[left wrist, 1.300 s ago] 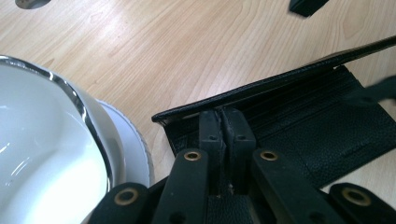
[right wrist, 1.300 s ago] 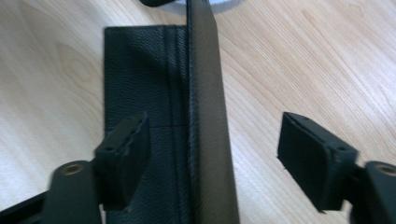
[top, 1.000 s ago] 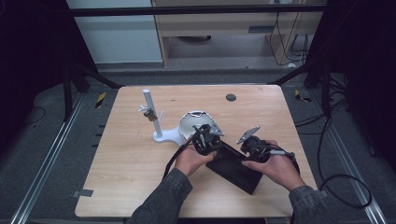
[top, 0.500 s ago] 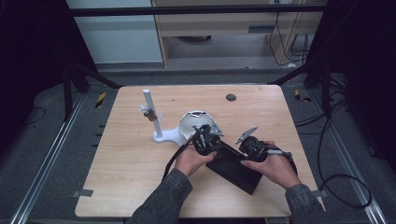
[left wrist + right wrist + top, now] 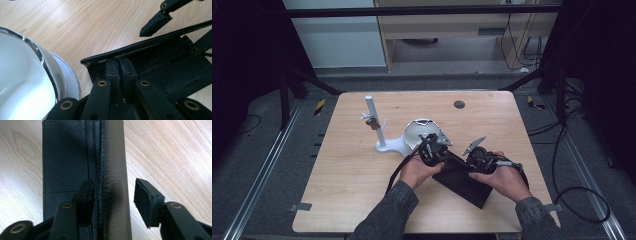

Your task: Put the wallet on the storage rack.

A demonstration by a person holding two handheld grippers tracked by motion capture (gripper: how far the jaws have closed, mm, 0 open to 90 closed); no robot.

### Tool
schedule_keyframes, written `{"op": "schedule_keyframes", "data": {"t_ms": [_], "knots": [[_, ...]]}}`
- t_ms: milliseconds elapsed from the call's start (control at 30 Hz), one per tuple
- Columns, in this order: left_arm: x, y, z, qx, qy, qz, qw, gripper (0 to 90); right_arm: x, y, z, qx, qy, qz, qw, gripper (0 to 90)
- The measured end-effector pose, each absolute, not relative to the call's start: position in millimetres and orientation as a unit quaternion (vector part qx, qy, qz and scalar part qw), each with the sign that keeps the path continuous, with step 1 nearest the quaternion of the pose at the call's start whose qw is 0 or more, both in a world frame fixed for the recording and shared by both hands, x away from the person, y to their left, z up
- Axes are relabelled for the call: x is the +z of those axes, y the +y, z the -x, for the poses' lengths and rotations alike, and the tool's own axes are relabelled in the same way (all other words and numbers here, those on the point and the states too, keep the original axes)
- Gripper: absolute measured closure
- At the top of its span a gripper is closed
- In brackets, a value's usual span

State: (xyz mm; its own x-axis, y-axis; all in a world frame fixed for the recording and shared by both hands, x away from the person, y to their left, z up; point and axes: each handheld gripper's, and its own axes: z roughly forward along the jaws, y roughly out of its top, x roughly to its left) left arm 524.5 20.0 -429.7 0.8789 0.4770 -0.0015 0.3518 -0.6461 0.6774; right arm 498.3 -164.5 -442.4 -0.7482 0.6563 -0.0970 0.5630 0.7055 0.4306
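A black wallet (image 5: 462, 177) is laid on the table (image 5: 342, 190), just beside a white bowl (image 5: 414, 132). It is pinched by the left gripper (image 5: 119, 72). The right gripper (image 5: 113, 192) has been closing around its raised flap, one jaw apart.

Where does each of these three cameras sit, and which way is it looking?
High view: above the table, looking forward and down; forearms, both hands show.
Left gripper view: on the left gripper, its jaws pinching the black wallet beside a white bowl.
Right gripper view: on the right gripper, jaws astride the wallet's raised flap.
All share the wallet.
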Motion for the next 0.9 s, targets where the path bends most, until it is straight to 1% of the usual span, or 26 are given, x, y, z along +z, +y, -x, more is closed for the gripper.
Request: {"op": "schedule_keyframes", "data": {"t_ms": [100, 200, 233, 267, 333, 433, 467, 533, 567, 700, 800, 900], "knots": [[-430, 20, -525, 0.088, 0.230, -0.904, 0.350, 85.5, -444, -163, -498, 0.186, 0.919, -0.326, 0.122, 61.7], [-427, 22, -521, 0.096, 0.234, -0.901, 0.352, 82.2, -444, -162, -496, 0.182, 0.922, -0.314, 0.137, 75.3], [-425, 24, -519, 0.104, 0.242, -0.897, 0.355, 78.1, -442, -163, -495, 0.183, 0.921, -0.310, 0.145, 79.8], [-423, 26, -517, 0.111, 0.246, -0.894, 0.357, 72.0, -441, -165, -493, 0.184, 0.922, -0.303, 0.157, 83.3], [-418, 32, -510, 0.126, 0.258, -0.882, 0.374, 64.0, -438, -167, -490, 0.184, 0.922, -0.300, 0.164, 83.9], [-412, 41, -500, 0.140, 0.264, -0.874, 0.383, 44.1, -434, -174, -482, 0.192, 0.922, -0.291, 0.169, 84.1], [-409, 45, -497, 0.142, 0.261, -0.872, 0.388, 36.0, -432, -177, -478, 0.199, 0.920, -0.291, 0.174, 84.1], [-401, 52, -492, 0.147, 0.255, -0.867, 0.403, 26.6, -427, -182, -472, 0.209, 0.916, -0.291, 0.183, 84.2], [-399, 55, -490, 0.148, 0.250, -0.864, 0.410, 19.7, -423, -186, -467, 0.221, 0.911, -0.291, 0.191, 84.2], [-385, 65, -480, 0.140, 0.236, -0.862, 0.427, 10.5, -412, -198, -456, 0.256, 0.897, -0.291, 0.211, 84.2], [-375, 68, -475, 0.143, 0.224, -0.868, 0.419, 9.9, -402, -208, -448, 0.283, 0.887, -0.286, 0.228, 84.2], [-371, 68, -476, 0.134, 0.220, -0.870, 0.421, 9.9, -395, -213, -443, 0.303, 0.879, -0.278, 0.240, 84.2]]}}
